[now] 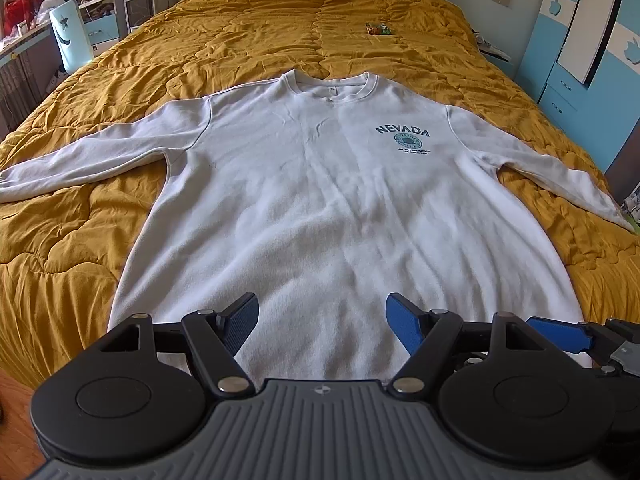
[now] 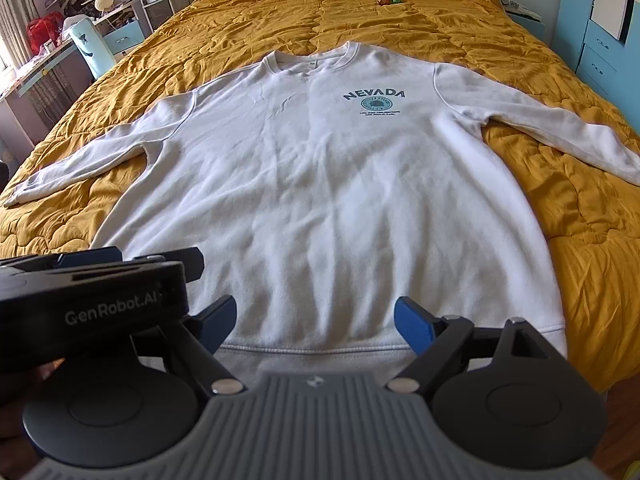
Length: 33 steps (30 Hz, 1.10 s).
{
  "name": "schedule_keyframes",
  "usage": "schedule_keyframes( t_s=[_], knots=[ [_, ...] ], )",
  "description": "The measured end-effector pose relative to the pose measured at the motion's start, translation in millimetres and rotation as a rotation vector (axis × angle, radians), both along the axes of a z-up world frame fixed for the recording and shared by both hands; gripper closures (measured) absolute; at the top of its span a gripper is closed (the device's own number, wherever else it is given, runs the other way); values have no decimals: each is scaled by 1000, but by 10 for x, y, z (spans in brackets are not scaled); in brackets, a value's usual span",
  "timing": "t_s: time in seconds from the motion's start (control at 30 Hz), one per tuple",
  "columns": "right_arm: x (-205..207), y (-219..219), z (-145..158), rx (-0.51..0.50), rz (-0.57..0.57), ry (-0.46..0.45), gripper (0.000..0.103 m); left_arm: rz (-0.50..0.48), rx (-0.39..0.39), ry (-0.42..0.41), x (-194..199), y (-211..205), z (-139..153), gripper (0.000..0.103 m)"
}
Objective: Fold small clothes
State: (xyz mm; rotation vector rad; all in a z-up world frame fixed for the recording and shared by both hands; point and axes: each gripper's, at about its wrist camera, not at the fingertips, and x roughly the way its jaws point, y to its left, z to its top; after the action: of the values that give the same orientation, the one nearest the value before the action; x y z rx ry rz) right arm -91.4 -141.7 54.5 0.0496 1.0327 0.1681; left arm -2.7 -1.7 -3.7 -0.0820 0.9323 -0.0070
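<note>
A white long-sleeved sweatshirt [image 1: 320,208] with a dark "NEVADA" print lies flat, front up, on the mustard quilt, sleeves spread to both sides; it also shows in the right wrist view [image 2: 328,200]. My left gripper [image 1: 322,324] is open and empty, just above the hem near the bed's near edge. My right gripper [image 2: 314,326] is open and empty over the ribbed hem. The right gripper's blue finger shows at the left view's right edge [image 1: 560,334], and the left gripper's body [image 2: 92,300] sits close at the right view's left.
The mustard quilt [image 1: 280,28] covers the whole bed. A small colourful packet [image 1: 379,29] lies on it far beyond the collar. A cluttered desk and light-blue chair [image 1: 70,40] stand on the left; blue-and-white cabinets [image 1: 576,60] on the right.
</note>
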Motion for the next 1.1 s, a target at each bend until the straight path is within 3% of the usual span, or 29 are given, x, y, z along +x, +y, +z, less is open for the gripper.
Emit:
schedule_keyframes(
  t_s=[1.1],
  knots=[
    [-38, 29, -70, 1, -3, 4, 21, -11, -34, 29, -6, 57, -64, 18]
  ],
)
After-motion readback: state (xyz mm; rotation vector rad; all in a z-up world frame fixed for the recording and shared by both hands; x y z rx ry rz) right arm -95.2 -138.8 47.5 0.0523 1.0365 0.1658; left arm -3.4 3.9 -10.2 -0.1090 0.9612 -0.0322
